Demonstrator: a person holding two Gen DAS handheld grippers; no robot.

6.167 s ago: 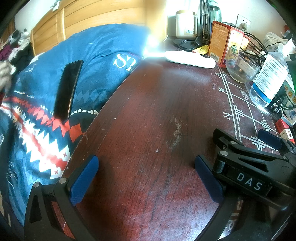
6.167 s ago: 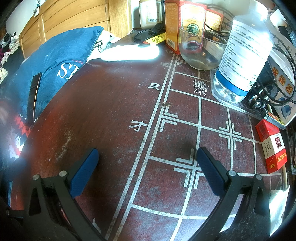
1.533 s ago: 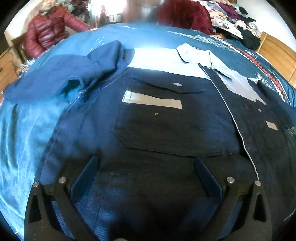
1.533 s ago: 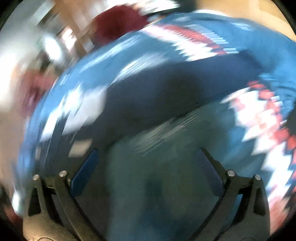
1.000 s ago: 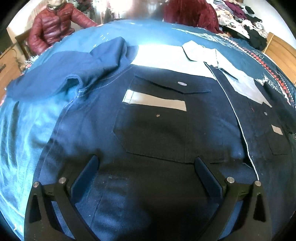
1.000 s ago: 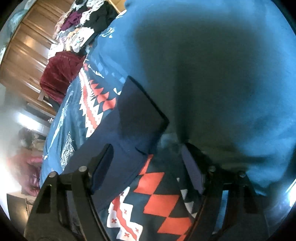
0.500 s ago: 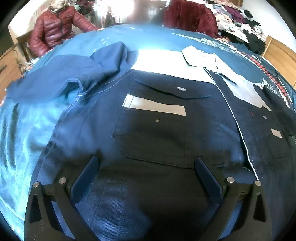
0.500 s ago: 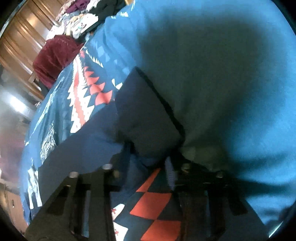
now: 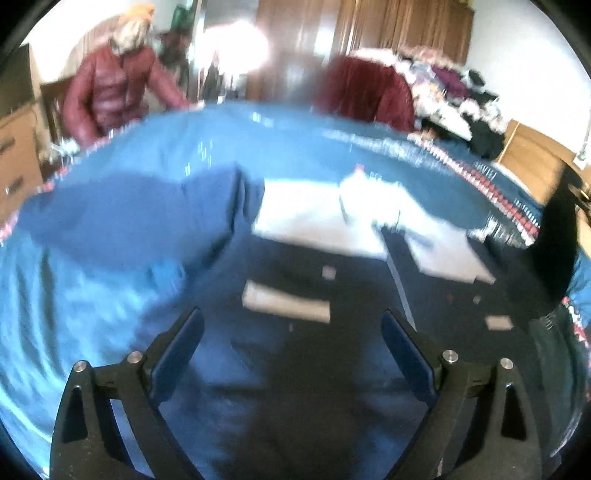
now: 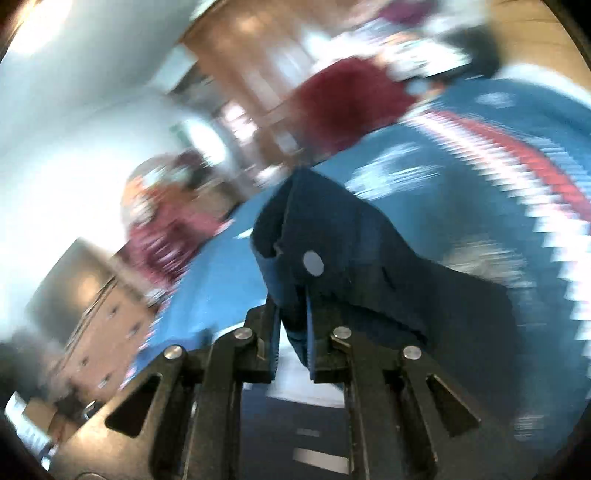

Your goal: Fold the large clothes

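Right claw [image 10: 291,328] up close, its two blue-padded fingers [image 10: 309,332] pinched together on a fold of the dark navy work jacket [image 10: 332,236], and that fold is up off the bed, a round silver snap button [image 10: 313,263] showing just above the pinch. Left claw [image 9: 291,343], fingers spread wide apart, nothing between them, hovering over the jacket's front [image 9: 295,369]. The jacket lies spread flat on the blue patterned bedspread [image 9: 74,302], a pale grey reflective strip [image 9: 286,302] across the chest, a light collar [image 9: 369,199] beyond it, one sleeve [image 9: 129,218] flung out to the left. Both views are blurred. Further back, at the bed's far edge, a person in a dark red puffer coat [image 9: 114,88]. To the right, a dark red garment [image 9: 365,92] and a heap of mixed clothes [image 9: 454,99]. Behind them, brown wooden wardrobe doors [image 9: 369,33].
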